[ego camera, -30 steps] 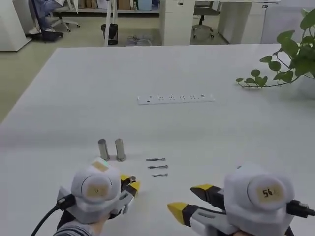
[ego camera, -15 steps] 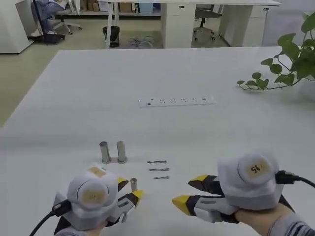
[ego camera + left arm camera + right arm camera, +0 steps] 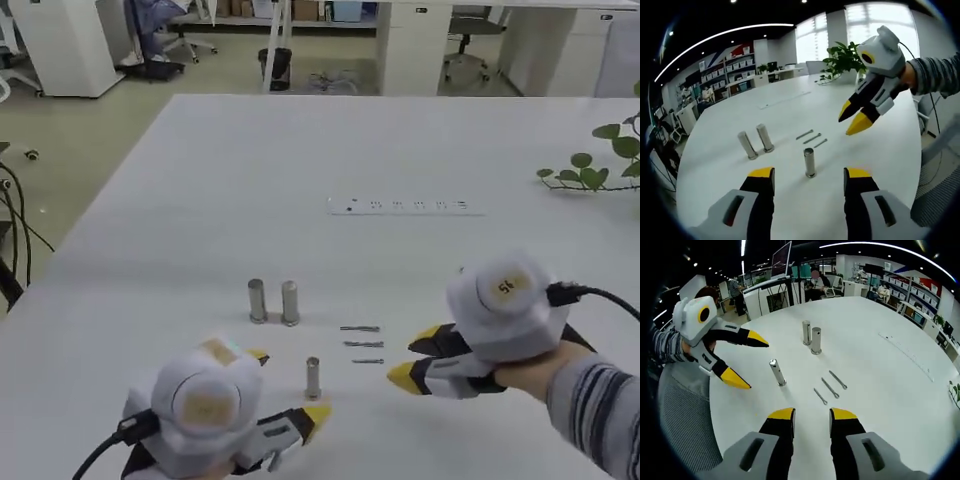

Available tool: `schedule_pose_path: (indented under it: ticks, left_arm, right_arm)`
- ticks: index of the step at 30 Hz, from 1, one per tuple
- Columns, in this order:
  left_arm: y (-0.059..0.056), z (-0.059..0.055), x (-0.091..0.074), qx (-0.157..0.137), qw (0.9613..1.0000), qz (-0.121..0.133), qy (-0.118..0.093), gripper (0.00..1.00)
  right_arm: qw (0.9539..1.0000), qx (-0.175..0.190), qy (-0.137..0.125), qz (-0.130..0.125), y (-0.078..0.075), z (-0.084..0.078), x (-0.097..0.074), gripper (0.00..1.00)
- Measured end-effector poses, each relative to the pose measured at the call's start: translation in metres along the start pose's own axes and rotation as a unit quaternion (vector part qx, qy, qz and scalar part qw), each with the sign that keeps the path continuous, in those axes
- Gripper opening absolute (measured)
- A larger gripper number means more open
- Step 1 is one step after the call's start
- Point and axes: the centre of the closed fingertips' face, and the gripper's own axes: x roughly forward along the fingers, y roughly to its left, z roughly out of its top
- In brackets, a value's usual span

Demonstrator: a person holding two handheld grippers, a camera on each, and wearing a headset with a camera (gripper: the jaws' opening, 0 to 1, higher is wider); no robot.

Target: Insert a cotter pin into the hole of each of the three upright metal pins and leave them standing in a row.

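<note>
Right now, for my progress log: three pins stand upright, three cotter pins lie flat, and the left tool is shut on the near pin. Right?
No: the left tool is open, and the near pin stands free of it, as the left gripper view shows. The rest holds.

**Head view:** my headset camera looks forward and down from the near edge of the white table (image 3: 200,180), with my left gripper (image 3: 287,384) and right gripper (image 3: 408,360) low in frame.

**Left gripper view:** looks along my jaws, low over the tabletop and close to the lone upright pin (image 3: 313,377).

**Right gripper view:** faces that pin from the other side, slightly farther off.

All three views share it, the paired pins (image 3: 273,301) and the cotter pins (image 3: 361,343). Each gripper view catches the other gripper.
</note>
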Motion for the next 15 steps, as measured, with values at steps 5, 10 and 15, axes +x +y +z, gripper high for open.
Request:
schedule_pose_path:
  ticks: [5,10,15]
  left_arm:
    - [-0.001,0.004,-0.009,-0.019,0.9998,-0.001,-0.010,0.60]
    - [-0.002,0.011,-0.016,-0.037,0.9990,0.001,-0.023,0.63]
    - [-0.001,0.009,-0.021,-0.047,0.9986,0.006,-0.022,0.67]
  right_arm:
    - [0.9995,-0.013,0.025,0.013,-0.005,-0.001,0.017,0.21]
    - [0.9986,-0.023,0.043,0.021,-0.010,0.000,0.032,0.19]
    - [0.9972,-0.035,0.061,0.026,-0.012,-0.002,0.042,0.15]
